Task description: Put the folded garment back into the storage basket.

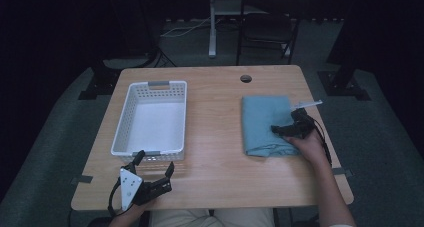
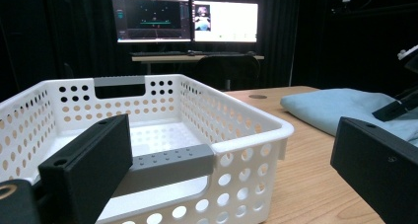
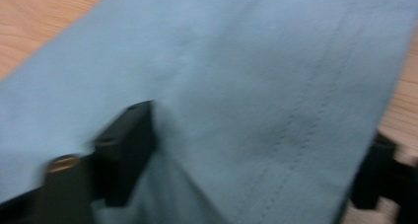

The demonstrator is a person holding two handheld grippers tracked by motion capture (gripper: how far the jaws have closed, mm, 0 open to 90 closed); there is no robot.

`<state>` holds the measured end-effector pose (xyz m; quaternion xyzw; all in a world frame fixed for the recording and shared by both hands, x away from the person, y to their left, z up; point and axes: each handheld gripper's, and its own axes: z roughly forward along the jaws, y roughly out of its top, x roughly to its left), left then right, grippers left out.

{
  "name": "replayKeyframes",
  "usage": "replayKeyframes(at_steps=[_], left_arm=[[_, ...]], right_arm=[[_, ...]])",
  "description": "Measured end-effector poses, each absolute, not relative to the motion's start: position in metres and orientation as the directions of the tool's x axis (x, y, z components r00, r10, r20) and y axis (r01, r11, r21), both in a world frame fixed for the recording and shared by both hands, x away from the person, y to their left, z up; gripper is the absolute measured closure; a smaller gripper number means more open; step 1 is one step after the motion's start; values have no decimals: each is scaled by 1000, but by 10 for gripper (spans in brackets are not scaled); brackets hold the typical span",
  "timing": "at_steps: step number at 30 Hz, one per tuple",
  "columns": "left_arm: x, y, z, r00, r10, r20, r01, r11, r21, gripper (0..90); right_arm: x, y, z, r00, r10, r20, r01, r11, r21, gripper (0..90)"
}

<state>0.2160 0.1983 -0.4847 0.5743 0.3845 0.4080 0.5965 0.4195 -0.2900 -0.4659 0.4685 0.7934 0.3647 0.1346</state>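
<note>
The step in hand seems to be the taking of the folded light-blue cloth (image 1: 267,124), which lies flat on the right half of the light wooden table (image 1: 215,137), well apart from the white perforated plastic basket with grey handles (image 1: 152,118) on the left half. The right gripper (image 1: 280,130) is low over the near right part of the cloth, and in the right gripper view its jaws stand spread, one black jaw on top of the fabric and the other at the cloth's edge, so the fold lies between them but is not yet pinched. The picture is blurred, so I cannot tell if the outer jaw touches the table. The left gripper (image 1: 154,163) waits just in front of the basket's near wall, its jaws wide apart and holding nothing. The next move, I judge, calls for closing on the edge through all layers, then lifting the cloth toward the basket.
</note>
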Motion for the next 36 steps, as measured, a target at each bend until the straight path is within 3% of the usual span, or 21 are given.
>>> replayKeyframes(at_steps=[8,12,22,36], left_arm=[[216,198,-485,372,928,11,-45,6,999,36],[216,198,-485,371,928,12,-44,5,999,36],[216,198,-485,371,929,11,-43,5,999,36],[216,198,-485,372,928,12,-43,4,999,36]], right_arm=[[421,-295,-466,-573,784,240,656,264,707,524],[423,-300,-468,-561,766,314,684,215,697,607],[424,-301,-469,-560,720,410,710,163,685,664],[418,-289,-450,-599,656,460,661,82,746,677]])
